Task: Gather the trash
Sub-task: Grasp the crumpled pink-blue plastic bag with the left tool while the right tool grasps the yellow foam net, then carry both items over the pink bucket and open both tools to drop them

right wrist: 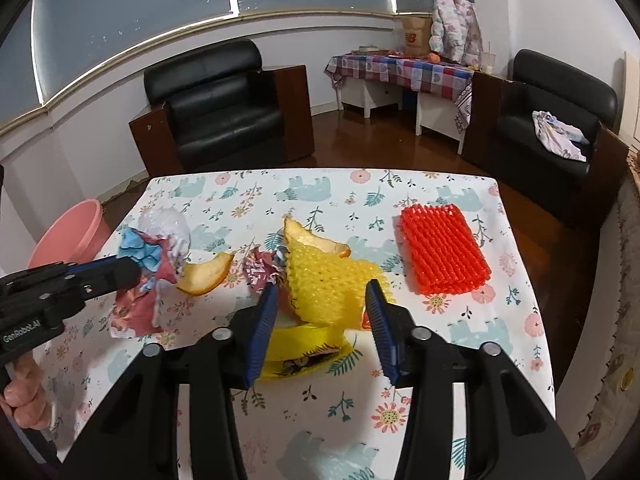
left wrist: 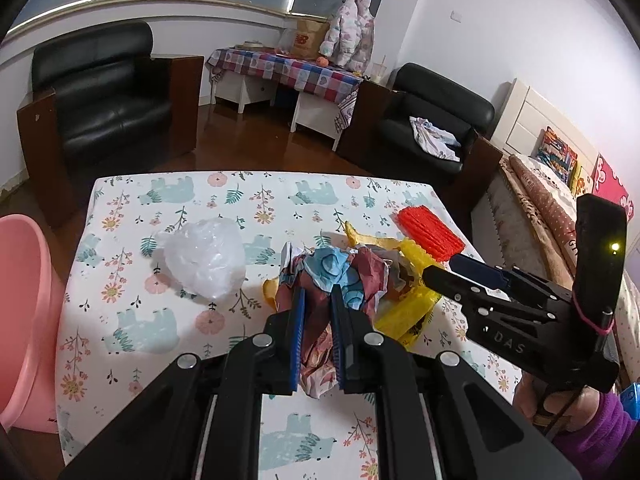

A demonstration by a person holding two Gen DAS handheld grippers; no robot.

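Over the flowered counter (right wrist: 400, 432) both tools angled downward, each gripped from behind by a hand; the left hand (right wrist: 24, 400) showed bare fingers wrapped round its handle, the right a purple sleeve (left wrist: 600, 432) at the wrist. The left tool (left wrist: 318, 304) had its blue pads nearly together, pinching a crumpled wad of red, blue and white paper (left wrist: 332, 272), which hung lifted off the cloth from its tip. The right tool (right wrist: 322, 300) stood partly spread, its pads on either side of a yellow foam net (right wrist: 320, 280); whether they pressed on it I could not tell. A yellow wrapper (right wrist: 300, 352) lay under that tool, between its pads. Just left of its tip sat a smaller paper scrap (right wrist: 262, 270), then a piece of orange peel (right wrist: 208, 276). To its right, apart, lay a red foam net (right wrist: 442, 248). A clear plastic bag (left wrist: 204, 256) rested left of the left tool, and a pink basin (left wrist: 20, 320) stood farther left, beyond the counter's edge.
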